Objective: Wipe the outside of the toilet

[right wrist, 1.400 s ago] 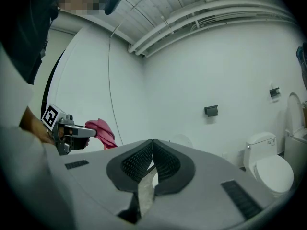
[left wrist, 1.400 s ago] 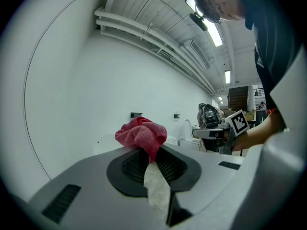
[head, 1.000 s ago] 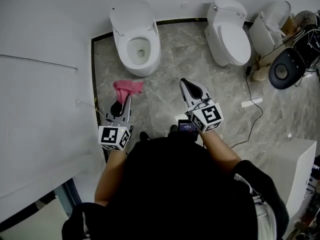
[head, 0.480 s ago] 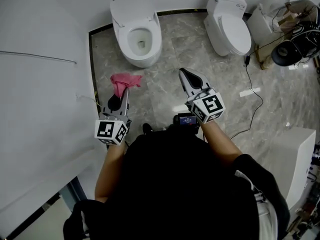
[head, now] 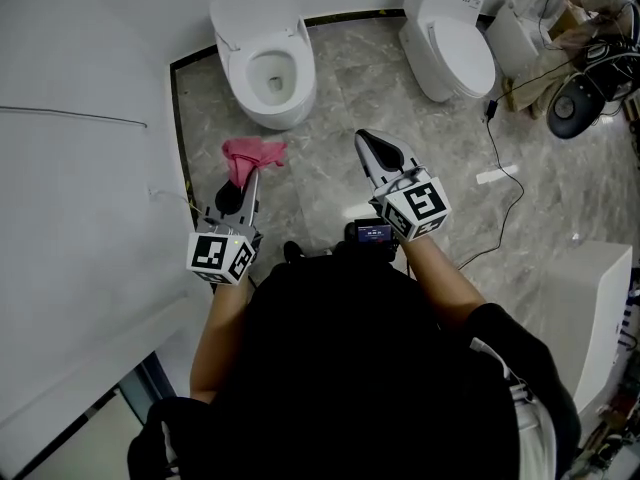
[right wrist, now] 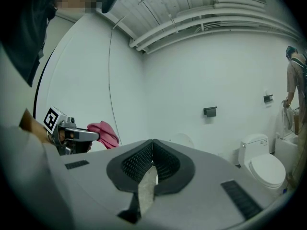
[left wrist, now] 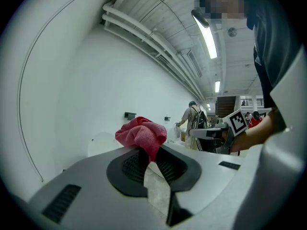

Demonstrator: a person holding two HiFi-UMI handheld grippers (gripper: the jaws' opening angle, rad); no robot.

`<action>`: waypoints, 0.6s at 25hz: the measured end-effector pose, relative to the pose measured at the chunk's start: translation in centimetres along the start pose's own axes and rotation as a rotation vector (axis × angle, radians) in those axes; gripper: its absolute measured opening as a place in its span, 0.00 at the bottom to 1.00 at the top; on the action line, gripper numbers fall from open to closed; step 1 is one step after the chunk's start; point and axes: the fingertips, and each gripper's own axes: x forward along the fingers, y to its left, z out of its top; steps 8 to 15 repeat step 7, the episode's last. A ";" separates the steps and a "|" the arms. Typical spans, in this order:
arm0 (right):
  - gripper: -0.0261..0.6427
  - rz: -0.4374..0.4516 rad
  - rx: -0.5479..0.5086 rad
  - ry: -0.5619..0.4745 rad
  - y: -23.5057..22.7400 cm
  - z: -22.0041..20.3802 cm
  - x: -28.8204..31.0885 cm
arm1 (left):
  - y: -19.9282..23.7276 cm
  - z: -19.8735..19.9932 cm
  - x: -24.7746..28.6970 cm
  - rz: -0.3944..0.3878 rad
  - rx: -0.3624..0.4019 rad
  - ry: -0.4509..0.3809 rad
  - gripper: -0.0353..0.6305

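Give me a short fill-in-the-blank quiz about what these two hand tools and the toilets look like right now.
1. The left gripper is shut on a pink ____.
2. The fingers of the right gripper are shut and hold ____.
3. The toilet nearest the left gripper has its lid ____.
4. The other toilet has its lid ____.
Missing words: cloth; nothing; up; down.

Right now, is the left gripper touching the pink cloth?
Touching. The left gripper view shows the left gripper pinching the pink cloth between its jaws, with the rest of the cloth bunched up above them.
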 end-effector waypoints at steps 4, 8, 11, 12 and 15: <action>0.09 -0.007 0.007 0.002 0.1 -0.3 -1.2 | -0.1 0.0 -0.6 0.030 -0.029 -0.006 0.14; 0.09 -0.009 0.010 0.002 0.6 -0.5 -2.0 | -0.2 0.0 -1.4 0.039 -0.028 -0.009 0.14; 0.09 -0.009 0.010 0.002 0.6 -0.5 -2.0 | -0.2 0.0 -1.4 0.039 -0.028 -0.009 0.14; 0.09 -0.009 0.010 0.002 0.6 -0.5 -2.0 | -0.2 0.0 -1.4 0.039 -0.028 -0.009 0.14; 0.09 -0.009 0.010 0.002 0.6 -0.5 -2.0 | -0.2 0.0 -1.4 0.039 -0.028 -0.009 0.14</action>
